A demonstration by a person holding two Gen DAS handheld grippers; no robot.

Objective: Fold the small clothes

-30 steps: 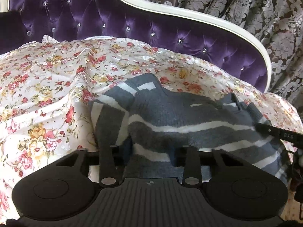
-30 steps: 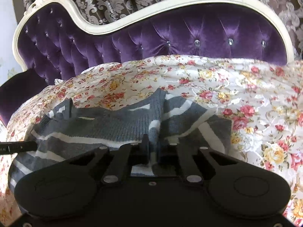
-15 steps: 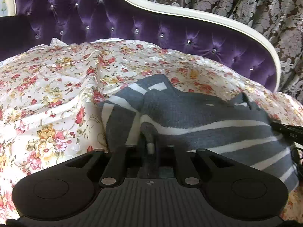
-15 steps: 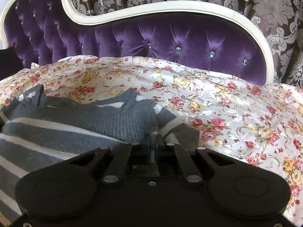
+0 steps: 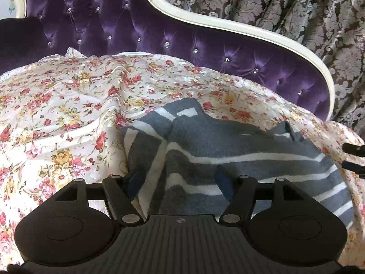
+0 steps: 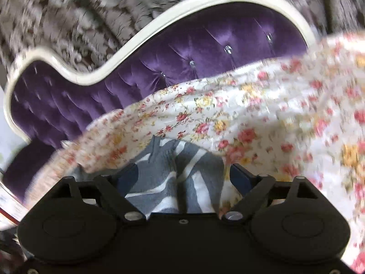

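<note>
A grey sweater with white stripes (image 5: 228,141) lies folded on a floral sheet (image 5: 68,114). My left gripper (image 5: 179,179) hovers at its near edge, jaws opening. The knit lies between the blue pads, which do not press on it. At the right edge of the left wrist view, the right gripper's dark fingertips (image 5: 353,149) stand apart beside the sweater's right end. In the blurred, tilted right wrist view the sweater (image 6: 159,173) lies between the spread pads of my right gripper (image 6: 183,175), whose jaws are opening and free of the cloth.
The sheet (image 6: 251,114) covers the seat of a purple tufted sofa (image 5: 159,34) with a cream frame (image 5: 228,22). A brown patterned curtain (image 5: 296,11) hangs behind it. Rumpled folds of sheet lie to the left of the sweater.
Both grippers were shut on folds of the sweater's near edge and have let go. The right gripper has rolled and swung sideways, blurring its view. The sweater lies flat.
</note>
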